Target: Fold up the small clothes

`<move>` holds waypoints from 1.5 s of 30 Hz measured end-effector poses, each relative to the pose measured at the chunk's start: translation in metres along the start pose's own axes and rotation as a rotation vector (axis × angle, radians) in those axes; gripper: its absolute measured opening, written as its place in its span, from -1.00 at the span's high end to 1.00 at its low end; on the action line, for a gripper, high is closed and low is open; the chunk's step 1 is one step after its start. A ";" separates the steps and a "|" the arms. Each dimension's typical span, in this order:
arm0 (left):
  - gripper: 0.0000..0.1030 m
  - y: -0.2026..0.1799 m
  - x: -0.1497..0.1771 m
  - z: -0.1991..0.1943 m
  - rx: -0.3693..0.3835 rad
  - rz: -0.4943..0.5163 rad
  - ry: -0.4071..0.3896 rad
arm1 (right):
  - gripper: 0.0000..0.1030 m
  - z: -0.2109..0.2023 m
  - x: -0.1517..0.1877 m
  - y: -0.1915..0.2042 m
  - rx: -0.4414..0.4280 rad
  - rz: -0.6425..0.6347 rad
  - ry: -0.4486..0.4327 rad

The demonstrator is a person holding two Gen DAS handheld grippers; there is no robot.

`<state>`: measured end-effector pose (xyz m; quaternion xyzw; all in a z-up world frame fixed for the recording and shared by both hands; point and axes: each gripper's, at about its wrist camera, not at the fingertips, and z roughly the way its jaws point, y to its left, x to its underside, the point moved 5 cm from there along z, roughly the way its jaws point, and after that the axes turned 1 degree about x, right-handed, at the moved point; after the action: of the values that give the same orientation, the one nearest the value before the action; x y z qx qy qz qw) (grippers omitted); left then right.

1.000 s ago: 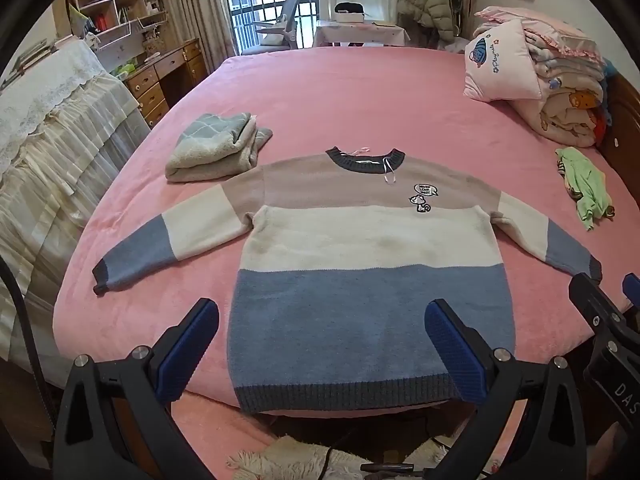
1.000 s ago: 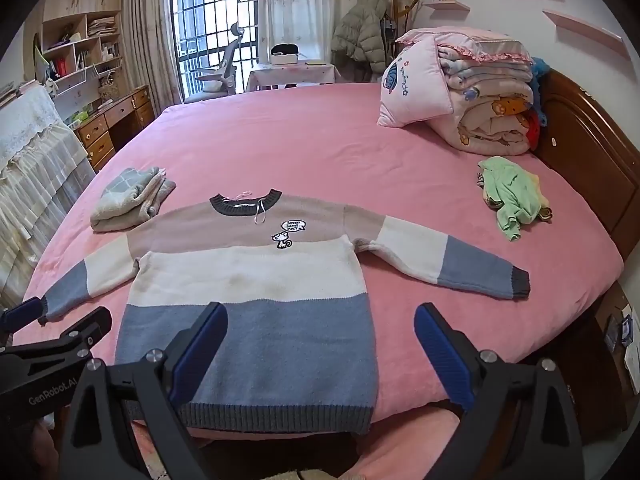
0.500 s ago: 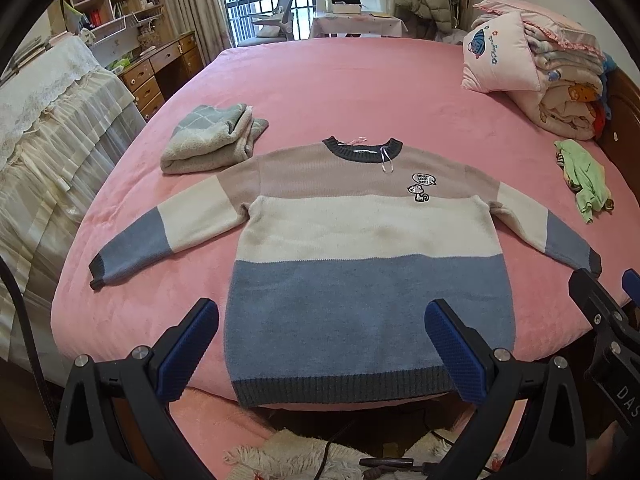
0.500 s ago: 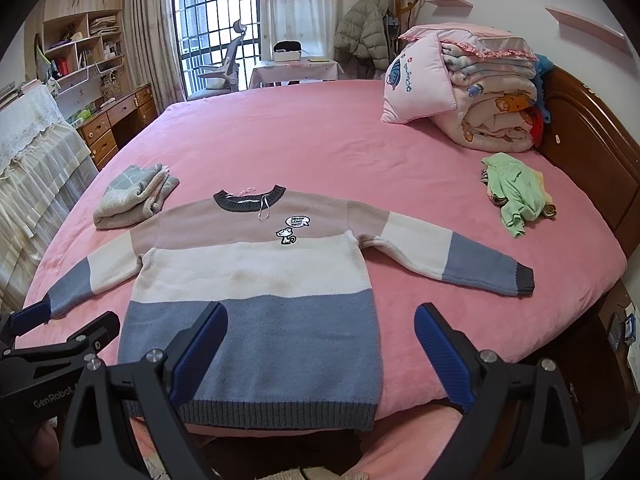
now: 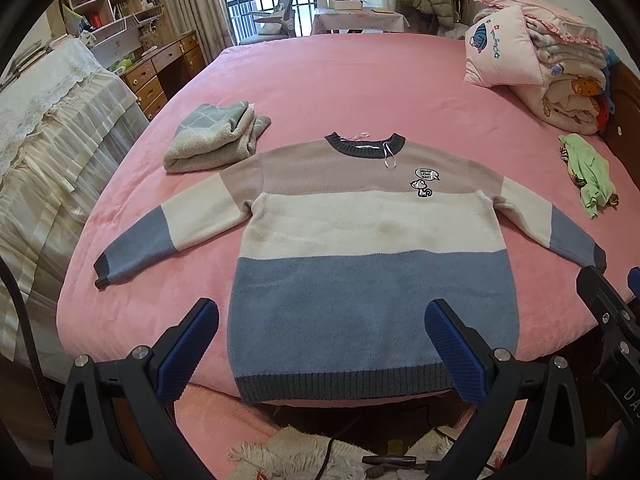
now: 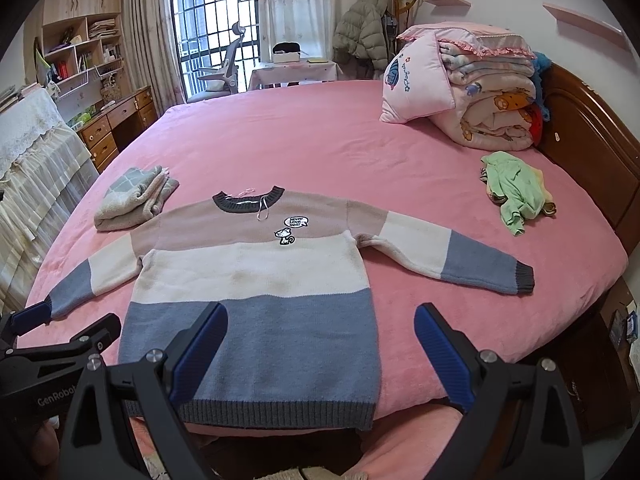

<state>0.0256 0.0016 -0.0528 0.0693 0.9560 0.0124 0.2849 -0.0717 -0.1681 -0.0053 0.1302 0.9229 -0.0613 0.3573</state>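
Knit sweater lies on plush bedspread.

Soft, even daylight enters through the barred window at the far end, leaving the pink bed bright with only faint shadows. Both views are sharp. Fisheye distortion bends the edges, and the corners are vignetted black.

pink bedspread, stacked quilts plus pink pillow by wooden headboard. desk chair at barred window, bookshelf left, puffer coat hanging.
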 end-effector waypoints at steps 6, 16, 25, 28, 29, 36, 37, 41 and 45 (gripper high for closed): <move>-0.99 0.000 0.000 0.000 0.001 -0.001 0.002 | -0.85 -0.001 -0.003 -0.003 0.002 0.000 -0.005; -0.99 0.001 0.001 0.000 -0.001 -0.006 0.008 | -0.85 -0.001 -0.002 -0.003 0.004 -0.001 -0.007; -0.99 0.002 0.003 0.000 -0.005 -0.008 0.006 | -0.85 -0.001 -0.002 -0.003 -0.002 0.005 -0.003; -0.99 0.001 0.003 0.001 -0.007 -0.005 0.014 | -0.85 -0.003 -0.002 -0.002 -0.008 0.004 -0.006; -0.99 0.000 0.004 0.001 -0.007 -0.003 0.015 | -0.85 -0.003 -0.002 -0.003 -0.010 0.004 -0.008; -0.99 -0.005 0.004 -0.003 -0.006 0.008 0.004 | -0.85 0.000 -0.001 -0.008 -0.018 0.017 -0.004; -0.99 -0.006 0.004 -0.003 -0.007 0.008 0.005 | -0.85 0.001 -0.001 -0.009 -0.020 0.019 -0.003; -0.99 -0.009 0.004 -0.002 -0.009 0.014 0.010 | -0.85 0.002 -0.001 -0.010 -0.021 0.020 -0.004; -0.99 -0.013 0.004 -0.004 -0.010 0.023 0.010 | -0.85 0.002 0.000 -0.010 -0.023 0.022 -0.004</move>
<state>0.0188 -0.0105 -0.0529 0.0786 0.9564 0.0209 0.2805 -0.0734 -0.1784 -0.0064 0.1363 0.9213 -0.0471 0.3610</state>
